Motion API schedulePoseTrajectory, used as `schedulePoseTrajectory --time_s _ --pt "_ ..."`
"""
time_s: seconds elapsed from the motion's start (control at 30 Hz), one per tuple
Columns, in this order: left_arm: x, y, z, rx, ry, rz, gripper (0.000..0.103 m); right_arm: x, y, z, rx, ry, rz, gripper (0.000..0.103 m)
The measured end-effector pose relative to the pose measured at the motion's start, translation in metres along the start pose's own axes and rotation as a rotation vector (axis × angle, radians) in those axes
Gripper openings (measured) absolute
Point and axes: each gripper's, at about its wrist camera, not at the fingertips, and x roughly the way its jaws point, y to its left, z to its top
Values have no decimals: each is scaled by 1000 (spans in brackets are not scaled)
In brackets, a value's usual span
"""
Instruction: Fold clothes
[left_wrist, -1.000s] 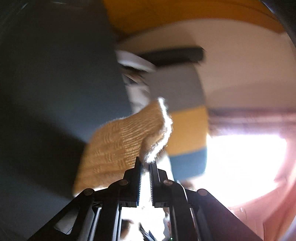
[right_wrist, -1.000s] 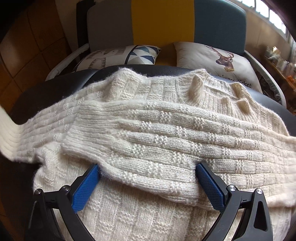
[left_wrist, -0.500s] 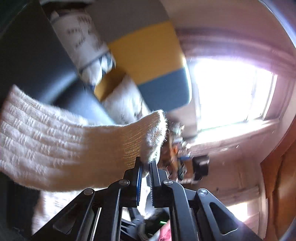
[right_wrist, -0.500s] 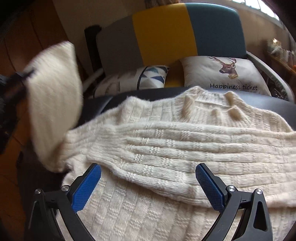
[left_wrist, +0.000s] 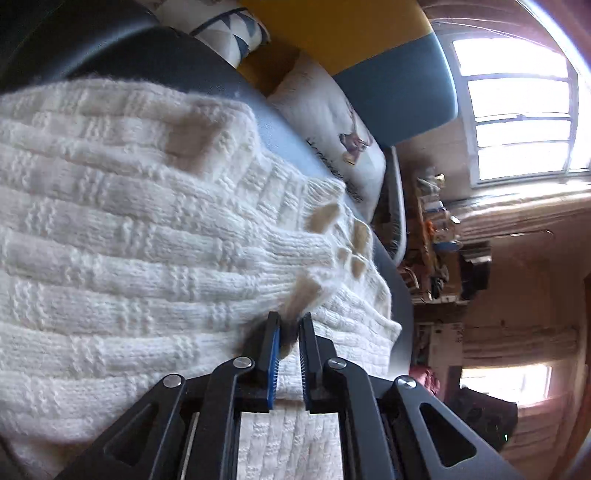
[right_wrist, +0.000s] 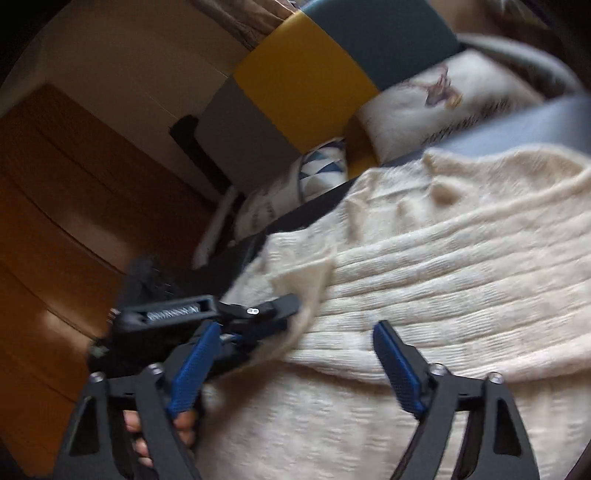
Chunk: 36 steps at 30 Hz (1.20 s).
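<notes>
Left tongs (left_wrist: 289, 325) pinched tight on the cuff of a sleeve (left_wrist: 303, 291), laid across the white knit sweater (left_wrist: 110, 229). Sweater spread flat on a dark bench (left_wrist: 155, 55). Right tongs (right_wrist: 295, 354) wide open, holding nothing, just above the sweater's lower part. Behind the bench, a sofa (right_wrist: 306, 77) in grey, yellow and blue, with a deer pillow (right_wrist: 443, 99).

Fuzzy ribbed-knit wool sweater (left_wrist: 147, 229)

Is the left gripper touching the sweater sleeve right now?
Touching. The left wrist view shows the left gripper with its jaws closed on the cuff of the sleeve, over the cream sweater.
</notes>
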Motion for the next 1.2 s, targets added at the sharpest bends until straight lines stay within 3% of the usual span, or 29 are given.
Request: schedulePoseTrajectory --time_s 0.03,0.27,0.37,0.47,0.53,0.67,0.77,0.97,1.2 --pt "-1 0 1 1 -4 -16 17 4 -2 1 25 -1 12 66" --pt "-57 15 -11 -18 -82 -134 21 45 -11 -8 171 37 41 65" --pt "-81 36 -32 -36 -113 -155 21 57 -16 -14 246 20 50 56" --pt "-90 51 -53 -9 -137 -147 21 69 -19 -17 301 14 32 35" --pt "-85 57 -64 27 -142 -124 21 78 -9 -16 260 36 -46 7" --pt "-80 62 -77 80 -138 -85 21 86 33 -2 56 74 -220 7" --pt "-81 72 -79 54 -150 -77 21 83 84 20 -155 65 -286 7" --pt "-77 82 -68 -58 -198 -92 21 59 174 56 -398 0 -292 7" --pt "-73 86 -41 -165 -267 -53 21 18 218 101 -506 -108 -295 7"
